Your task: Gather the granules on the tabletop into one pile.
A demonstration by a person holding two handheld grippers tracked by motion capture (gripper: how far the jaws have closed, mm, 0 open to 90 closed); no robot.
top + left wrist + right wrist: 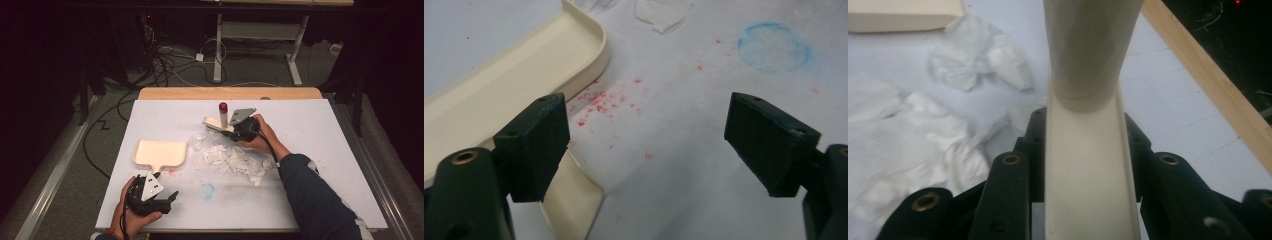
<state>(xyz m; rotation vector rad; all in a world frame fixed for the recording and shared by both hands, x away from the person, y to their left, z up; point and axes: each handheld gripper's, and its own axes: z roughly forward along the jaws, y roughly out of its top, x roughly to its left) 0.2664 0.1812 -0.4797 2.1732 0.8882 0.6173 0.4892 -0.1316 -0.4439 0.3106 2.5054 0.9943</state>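
A cream dustpan (160, 152) lies flat at the table's left, its short handle (574, 200) pointing toward me. My left gripper (167, 196) hovers open just in front of that handle; in the left gripper view (649, 135) one jaw hangs over the handle and nothing sits between the jaws. A heap of torn white paper scraps (235, 160) covers the middle of the table. Behind it my right gripper (236, 130) is shut on the cream handle (1088, 170) of a small hand tool, whose flat end (215, 123) points left.
A white cylinder with a red cap (223, 112) stands just behind the tool. Red crumbs (599, 100) and a blue ring stain (206, 189) mark the white table sheet (325, 150). The wooden table edge (1213, 85) runs close by the right gripper.
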